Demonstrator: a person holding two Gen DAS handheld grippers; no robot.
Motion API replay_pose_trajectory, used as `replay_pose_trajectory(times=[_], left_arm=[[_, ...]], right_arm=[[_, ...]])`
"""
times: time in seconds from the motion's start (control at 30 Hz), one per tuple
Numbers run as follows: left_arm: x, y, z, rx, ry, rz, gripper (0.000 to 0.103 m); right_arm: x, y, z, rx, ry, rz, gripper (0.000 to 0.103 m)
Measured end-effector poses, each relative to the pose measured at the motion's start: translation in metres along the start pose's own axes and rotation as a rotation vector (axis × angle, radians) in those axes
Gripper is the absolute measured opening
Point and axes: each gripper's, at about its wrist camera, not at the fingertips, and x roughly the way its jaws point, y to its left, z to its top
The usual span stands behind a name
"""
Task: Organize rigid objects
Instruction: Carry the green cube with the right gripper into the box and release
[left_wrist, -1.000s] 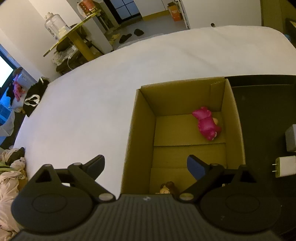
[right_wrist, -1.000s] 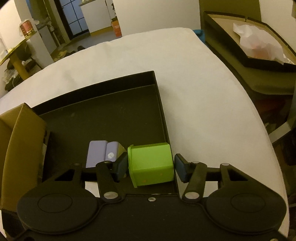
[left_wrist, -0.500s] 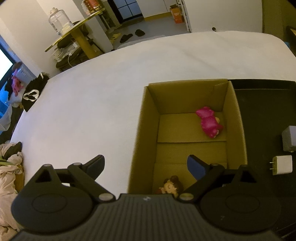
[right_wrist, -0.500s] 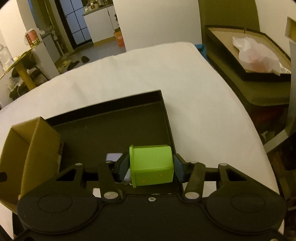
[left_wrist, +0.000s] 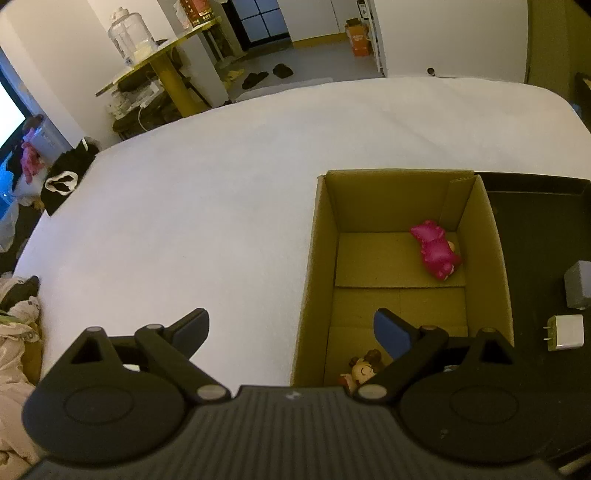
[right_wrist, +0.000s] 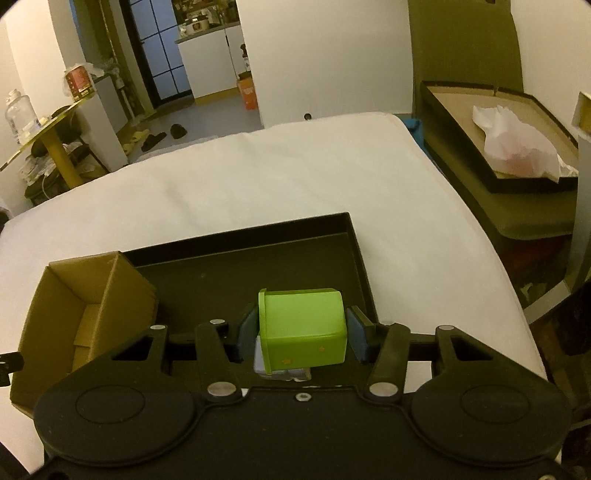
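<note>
My right gripper (right_wrist: 301, 334) is shut on a green plastic box (right_wrist: 301, 328) and holds it above the black tray (right_wrist: 221, 273). A grey block (right_wrist: 284, 372) lies in the tray just below the box. My left gripper (left_wrist: 291, 332) is open and empty, above the near left wall of the cardboard box (left_wrist: 314, 266). In that box lie a pink toy (left_wrist: 437, 251) and a small doll (left_wrist: 360, 371). The black tray (left_wrist: 535, 229) on the right holds a grey block (left_wrist: 578, 284) and a white charger plug (left_wrist: 565, 332).
Everything rests on a white sheet (left_wrist: 203, 206). The cardboard box also shows in the right wrist view (right_wrist: 88, 295), left of the tray. A side table with a tray of white paper (right_wrist: 513, 144) stands to the right.
My right gripper closed on the green box and lifted it up off the tray. My left gripper rose and drew back a little, staying open.
</note>
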Motion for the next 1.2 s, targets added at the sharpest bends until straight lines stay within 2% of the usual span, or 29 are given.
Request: replay_pose_trajectory(times=[0.2,0.6,0.93,1.2], left_arm=[[0.002,0.009,-0.002,0.015,-0.009,-0.032,0.095],[0.014,0.023,-0.007,-0.021,-0.003,-0.108,0.095],[0.027,0.031,-0.008,-0.05,0.01,-0.142,0.095],[0.036,0.04,-0.01,-0.086,0.027,-0.186,0.093]], right_arm=[[-0.007,0.017,0.006,-0.025,-0.033,0.045,0.05],[-0.011,0.06,0.017,-0.082,-0.082,0.153,0.05],[-0.004,0.104,0.017,-0.119,-0.074,0.23,0.05],[-0.002,0.14,0.019,-0.19,-0.054,0.252,0.05]])
